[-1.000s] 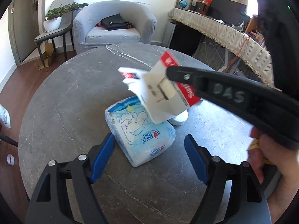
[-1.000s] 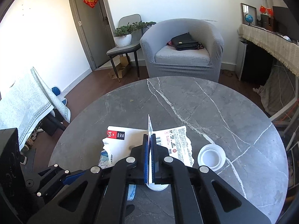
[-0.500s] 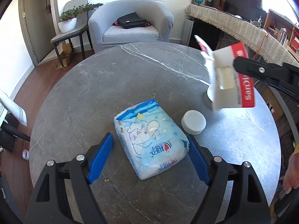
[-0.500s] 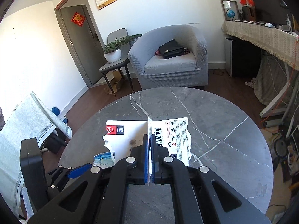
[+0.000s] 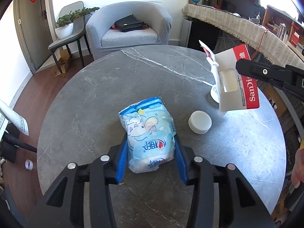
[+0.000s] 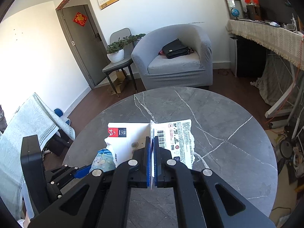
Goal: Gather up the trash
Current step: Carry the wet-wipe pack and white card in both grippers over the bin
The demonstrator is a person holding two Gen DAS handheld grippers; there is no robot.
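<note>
Crinkly blue tissue pack (image 5: pixel 150 133) pinched in left claw (image 5: pixel 150 159), round marble table (image 5: pixel 95 102)

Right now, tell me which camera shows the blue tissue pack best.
The left wrist view: the tissue pack lies whole on the table, squeezed between the left gripper's blue pads. The right wrist view shows only a corner of it, behind the torn card package.

Both grippers clamped

The left gripper (image 5: pixel 150 152) has just closed on a packet; the right gripper (image 6: pixel 151 152) pinches torn card.
</note>
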